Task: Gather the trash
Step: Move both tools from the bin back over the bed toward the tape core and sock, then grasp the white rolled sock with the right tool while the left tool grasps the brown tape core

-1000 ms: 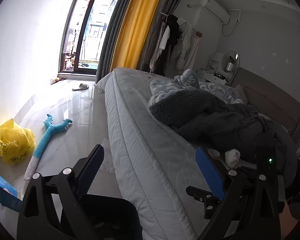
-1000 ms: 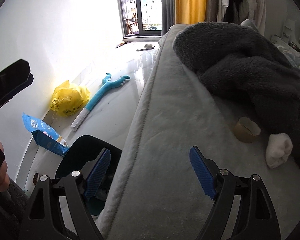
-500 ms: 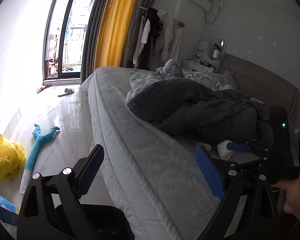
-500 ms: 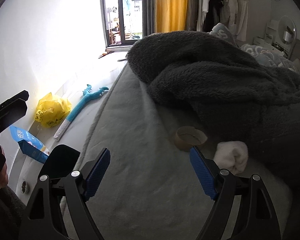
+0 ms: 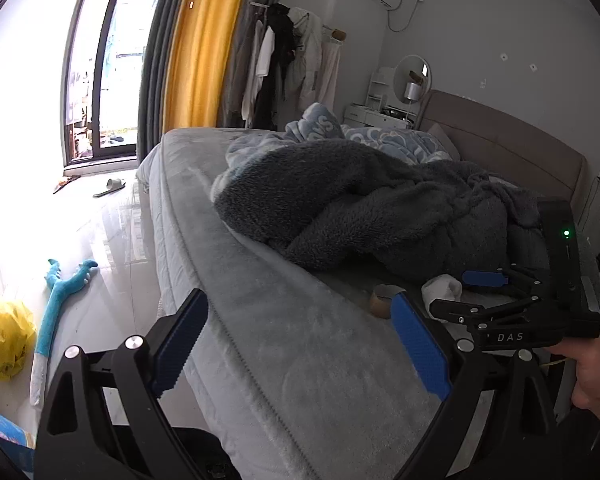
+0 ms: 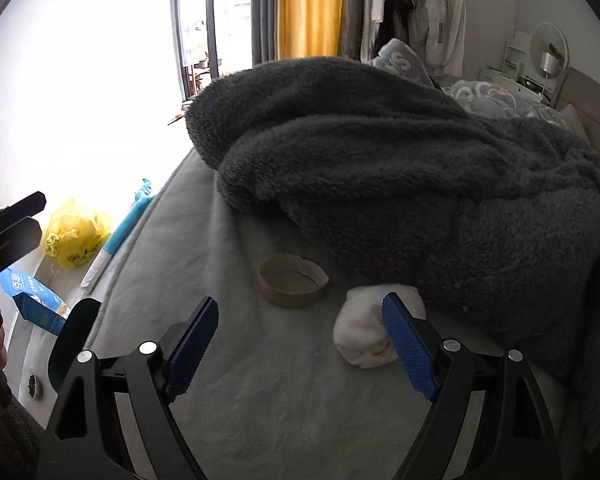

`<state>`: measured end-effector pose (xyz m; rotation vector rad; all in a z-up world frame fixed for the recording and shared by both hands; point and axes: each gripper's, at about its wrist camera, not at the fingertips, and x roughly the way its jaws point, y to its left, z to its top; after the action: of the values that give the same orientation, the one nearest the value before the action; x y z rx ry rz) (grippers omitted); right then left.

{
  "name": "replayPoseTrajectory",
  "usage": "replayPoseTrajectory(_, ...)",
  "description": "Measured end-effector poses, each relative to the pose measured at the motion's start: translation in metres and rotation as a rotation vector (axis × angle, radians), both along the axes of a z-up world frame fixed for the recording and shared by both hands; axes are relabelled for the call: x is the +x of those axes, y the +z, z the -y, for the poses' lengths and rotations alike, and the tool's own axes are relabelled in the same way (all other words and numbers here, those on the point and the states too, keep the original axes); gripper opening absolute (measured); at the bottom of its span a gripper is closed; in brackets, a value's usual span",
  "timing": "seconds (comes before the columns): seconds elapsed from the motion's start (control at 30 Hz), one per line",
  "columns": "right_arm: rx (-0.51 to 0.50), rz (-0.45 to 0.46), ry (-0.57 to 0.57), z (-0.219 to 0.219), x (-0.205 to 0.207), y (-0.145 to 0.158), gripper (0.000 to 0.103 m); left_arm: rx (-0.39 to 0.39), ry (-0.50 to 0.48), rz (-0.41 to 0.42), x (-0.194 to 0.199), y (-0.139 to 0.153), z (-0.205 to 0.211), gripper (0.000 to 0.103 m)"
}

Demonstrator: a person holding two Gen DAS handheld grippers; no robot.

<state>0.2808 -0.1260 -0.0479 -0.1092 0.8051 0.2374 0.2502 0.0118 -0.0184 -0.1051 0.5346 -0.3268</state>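
Brown cardboard tape ring (image 6: 292,280) lies on the grey mattress (image 6: 260,400) just beside the white crumpled wad (image 6: 368,332), so the right gripper (image 6: 300,348), its empty jaws opening, should descend squarely over the ring's wall, avoiding the dark fleece blanket (image 6: 400,168) behind that ring.

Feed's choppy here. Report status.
Right gripper opening, nothing between jaws; left gripper open, empty. Tape core and white wad ahead on bed. Nothing in the way.

A grey bed (image 6: 260,408) fills the lower frame, bearing a tape roll (image 6: 292,280), white wad (image 6: 370,330) and dark blanket (image 6: 400,168) at centre and right.
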Motion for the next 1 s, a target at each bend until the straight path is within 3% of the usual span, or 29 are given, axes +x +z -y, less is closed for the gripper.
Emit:
replayPoseTrajectory(0.6, 0.122, -0.095, -0.120, 0.055, 0.018, -0.048, 0.085, 0.029, -0.101, -0.052, 0.031, -0.019, 0.051, 0.094)
replayPoseTrajectory(0.93, 0.172, -0.104, -0.128, 0.055, 0.025, -0.063, 0.085, 0.026, -0.136, -0.093, 0.047, -0.031, 0.079, 0.094)
replayPoseTrajectory(1.0, 0.187, -0.107, -0.133, 0.058, 0.026, -0.065, 0.078, 0.028, -0.143, -0.104, 0.049, -0.034, 0.084, 0.094)
